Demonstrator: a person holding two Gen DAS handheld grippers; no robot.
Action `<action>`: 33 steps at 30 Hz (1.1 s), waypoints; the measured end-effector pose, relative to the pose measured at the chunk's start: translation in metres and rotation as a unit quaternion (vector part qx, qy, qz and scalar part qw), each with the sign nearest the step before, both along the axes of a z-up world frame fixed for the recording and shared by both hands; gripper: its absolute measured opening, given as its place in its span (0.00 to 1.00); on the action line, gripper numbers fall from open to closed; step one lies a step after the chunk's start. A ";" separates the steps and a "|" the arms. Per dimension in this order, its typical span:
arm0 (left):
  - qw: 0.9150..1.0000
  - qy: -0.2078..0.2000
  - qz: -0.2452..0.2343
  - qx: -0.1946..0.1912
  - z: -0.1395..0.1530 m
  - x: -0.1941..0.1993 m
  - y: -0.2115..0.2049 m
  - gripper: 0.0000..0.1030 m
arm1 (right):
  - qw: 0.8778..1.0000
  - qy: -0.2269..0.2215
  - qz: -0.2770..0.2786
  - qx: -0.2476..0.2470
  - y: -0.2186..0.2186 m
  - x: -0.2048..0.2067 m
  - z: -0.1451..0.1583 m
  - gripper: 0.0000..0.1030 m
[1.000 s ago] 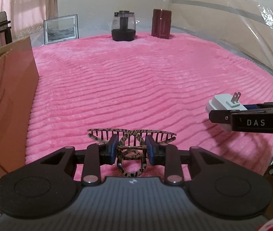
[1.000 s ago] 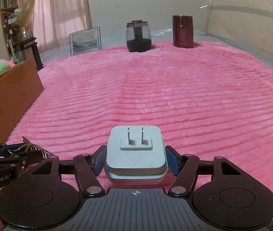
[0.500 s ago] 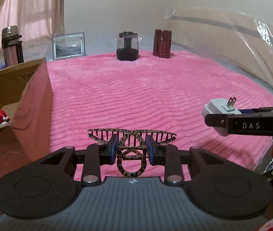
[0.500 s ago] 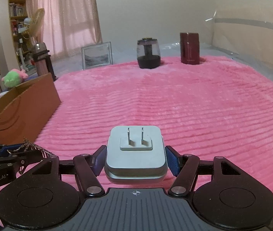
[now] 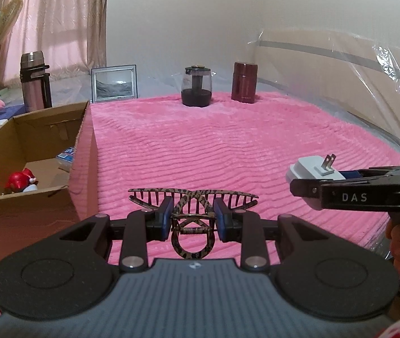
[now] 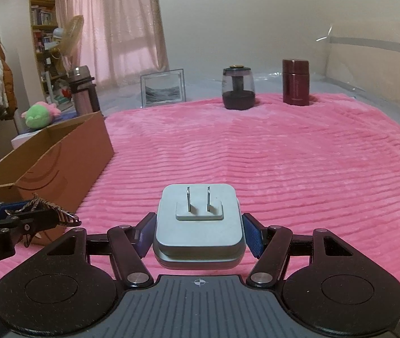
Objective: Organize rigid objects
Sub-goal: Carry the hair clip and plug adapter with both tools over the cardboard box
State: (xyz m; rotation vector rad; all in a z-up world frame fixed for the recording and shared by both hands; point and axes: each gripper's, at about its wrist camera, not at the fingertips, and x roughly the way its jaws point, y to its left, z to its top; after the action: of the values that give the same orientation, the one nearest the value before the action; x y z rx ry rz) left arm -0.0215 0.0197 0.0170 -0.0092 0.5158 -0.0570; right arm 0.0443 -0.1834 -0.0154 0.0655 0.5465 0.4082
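Nearest, the left gripper (image 5: 192,219) is clamped on a tortoiseshell hair claw (image 5: 193,197), held above the pink blanket (image 5: 228,146). At 3 o'clock of it the right gripper (image 6: 198,233) squeezes a white plug (image 6: 198,225), prongs up, also off the blanket. At 9 o'clock stands an open box (image 5: 83,140), its near rim beside the claw, a red toy (image 5: 21,181) inside. Ahead, bare blanket runs to the far edge, where a dark jar (image 5: 197,86) and a maroon canister (image 5: 244,81) stand at 12 o'clock.
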 end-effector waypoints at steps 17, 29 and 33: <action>0.999 -0.050 -0.002 0.010 0.072 -0.011 0.077 0.25 | 0.989 -0.029 0.141 0.027 0.071 0.023 0.051 0.59; 0.987 0.034 -0.064 0.142 0.084 0.021 0.194 0.25 | 0.946 -0.035 0.323 -0.006 0.194 0.071 0.086 0.59; 0.978 0.070 -0.100 0.171 0.070 0.036 0.218 0.25 | 0.918 -0.035 0.391 -0.054 0.238 0.082 0.084 0.59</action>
State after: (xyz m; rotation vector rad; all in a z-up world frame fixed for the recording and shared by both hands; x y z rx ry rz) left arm 0.0141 0.2375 0.0866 0.3787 0.6602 -0.1647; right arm 0.1261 0.0543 0.0688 -0.2857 0.5085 1.1568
